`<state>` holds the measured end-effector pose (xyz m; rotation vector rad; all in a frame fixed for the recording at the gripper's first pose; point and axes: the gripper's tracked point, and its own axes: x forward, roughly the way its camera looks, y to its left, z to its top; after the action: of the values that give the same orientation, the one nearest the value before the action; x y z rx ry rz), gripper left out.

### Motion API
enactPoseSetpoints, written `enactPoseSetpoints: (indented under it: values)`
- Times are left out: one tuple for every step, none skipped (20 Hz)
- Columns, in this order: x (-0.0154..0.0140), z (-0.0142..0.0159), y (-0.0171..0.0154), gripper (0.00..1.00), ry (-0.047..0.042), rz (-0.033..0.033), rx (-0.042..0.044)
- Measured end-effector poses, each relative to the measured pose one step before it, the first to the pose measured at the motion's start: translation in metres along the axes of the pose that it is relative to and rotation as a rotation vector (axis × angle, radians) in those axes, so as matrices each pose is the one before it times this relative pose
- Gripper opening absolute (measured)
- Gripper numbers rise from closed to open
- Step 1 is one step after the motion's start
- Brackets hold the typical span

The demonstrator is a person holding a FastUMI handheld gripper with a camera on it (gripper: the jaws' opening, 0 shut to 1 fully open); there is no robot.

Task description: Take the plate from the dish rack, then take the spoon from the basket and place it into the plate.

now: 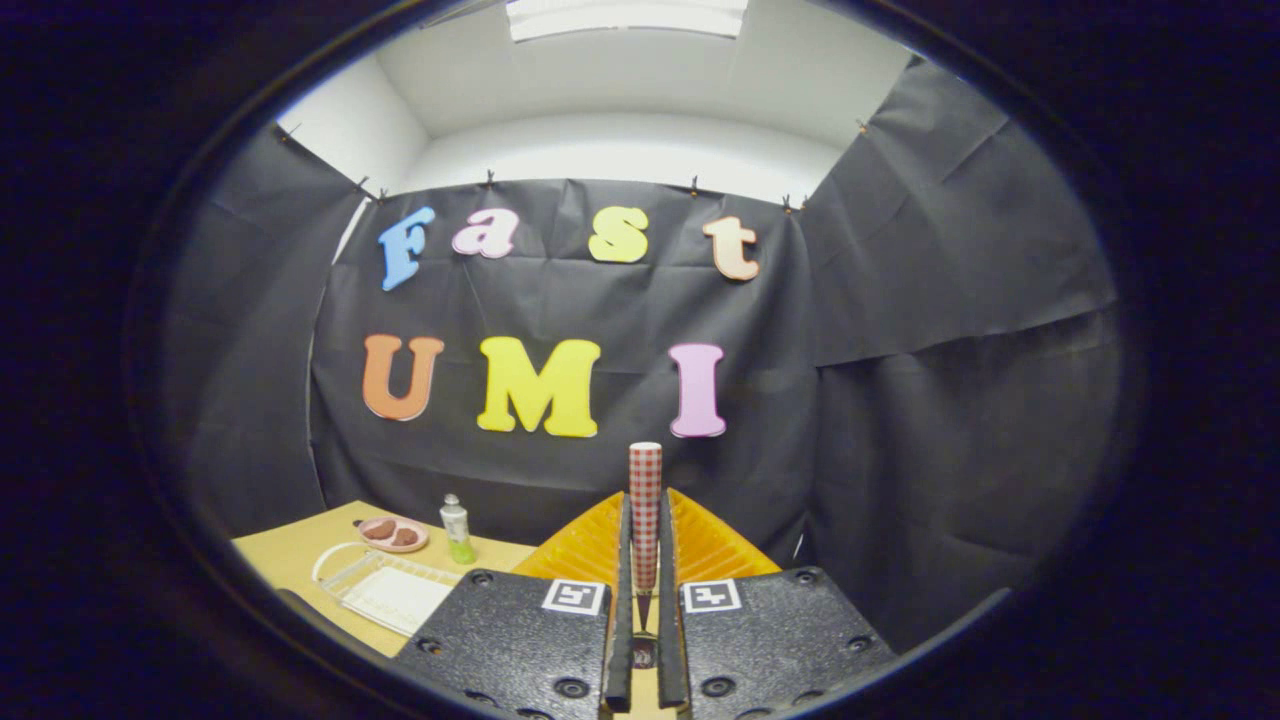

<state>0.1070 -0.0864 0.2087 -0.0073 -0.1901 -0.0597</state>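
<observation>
Far left, beyond the jaws: tan desk (290,555) running off toward the black cloth wall (900,400), its near edge cut by the view. On it, a clear wire-framed basket (385,590) with a white bottom, near edge close to the left finger; spoon inside not to be made out. Behind the basket, a small pink dish (393,534) with two brown pieces on it, near the wall. Just right of that dish, a small upright bottle (458,530), pale with a green lower part and a light cap; label too small to read. Open tan surface between basket, dish and bottle, little of it elsewhere.

Centre: gripper (645,640) with jaws clenched on a red-and-white checked plate (645,510), held on edge, upright, rising between and above the two fingers (520,640). Black finger pads pressed to both faces of the plate. A square black-and-white marker on top of each finger.

Behind the plate, on both sides of it: orange ribbed dish rack (700,545), just ahead of the fingers, slats fanning left and right.

Right: black cloth wall only, folded and creased, hanging down past the rack. Above the cloth, white walls and ceiling with a bright light panel (625,15).
</observation>
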Motion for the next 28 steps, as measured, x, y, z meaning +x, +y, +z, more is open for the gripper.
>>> enactPoseSetpoints:
  values:
    - [-0.01260, -0.00303, 0.01279, 0.15, -0.00242, 0.01184, -0.00675]
    - [-0.01369, -0.00435, 0.01436, 0.15, 0.00535, 0.01545, -0.00496]
    - [-0.01397, -0.00752, 0.01559, 0.15, 0.00947, 0.01152, 0.00857]
    - [-0.01313, -0.00862, 0.01764, 0.15, 0.00541, 0.02409, 0.02807]
    - [-0.01251, -0.01044, 0.01817, 0.15, 0.00982, 0.02736, 0.03028]
    - [-0.00856, -0.01363, 0.01532, 0.15, 0.01197, 0.02400, 0.01672]
    - [-0.00593, -0.01506, 0.01214, 0.15, 0.00973, 0.01865, 0.01106]
    - [-0.00279, -0.01342, 0.01245, 0.15, 0.00339, 0.01299, 0.01030]
    - [-0.00122, -0.01408, 0.01138, 0.15, 0.00731, 0.01281, 0.00765]
    - [-0.00186, -0.01390, 0.01190, 0.16, 0.01330, 0.01851, 0.01035]
    - [0.00056, -0.01691, 0.01161, 0.16, 0.01581, 0.01081, 0.01083]
    - [0.00207, -0.01356, 0.00844, 0.16, 0.00822, 0.01141, 0.01225]
    - [0.00296, -0.01130, 0.00818, 0.16, -0.00115, 0.01028, 0.00954]
    - [0.00502, -0.01246, 0.00452, 0.16, -0.00179, 0.00130, 0.00201]
    - [0.00446, -0.01250, 0.00231, 0.16, 0.00029, -0.00688, -0.00702]
    - [0.00359, -0.01220, 0.00194, 0.16, 0.00193, -0.00575, -0.01001]
    - [0.00333, -0.01150, 0.00178, 0.16, 0.00992, -0.00629, -0.00130]
    - [0.00284, -0.01258, 0.00174, 0.16, 0.01119, -0.00654, 0.00729]
    - [0.00376, -0.01032, 0.00012, 0.17, 0.00846, -0.00720, 0.00433]
    - [0.00341, -0.01134, -0.00221, 0.17, 0.00943, -0.00849, 0.00710]
    - [0.00300, -0.01170, -0.00088, 0.17, 0.01103, -0.00317, 0.01171]
    - [0.00490, -0.01137, -0.00188, 0.17, 0.01044, -0.00481, 0.01035]
    - [0.00419, -0.01173, -0.00207, 0.17, 0.01451, -0.00279, 0.00955]
    - [0.00270, -0.01031, -0.00023, 0.17, 0.01654, 0.00213, 0.00712]
    - [0.00234, -0.00908, -0.00068, 0.17, 0.01811, -0.00026, -0.00238]
    - [0.00189, -0.00619, -0.00047, 0.17, 0.00886, 0.00443, -0.01531]
    - [0.00180, -0.00315, -0.00044, 0.17, 0.00189, 0.00496, -0.01277]
    - [0.00031, -0.00505, 0.00056, 0.17, 0.00180, 0.00243, -0.00464]
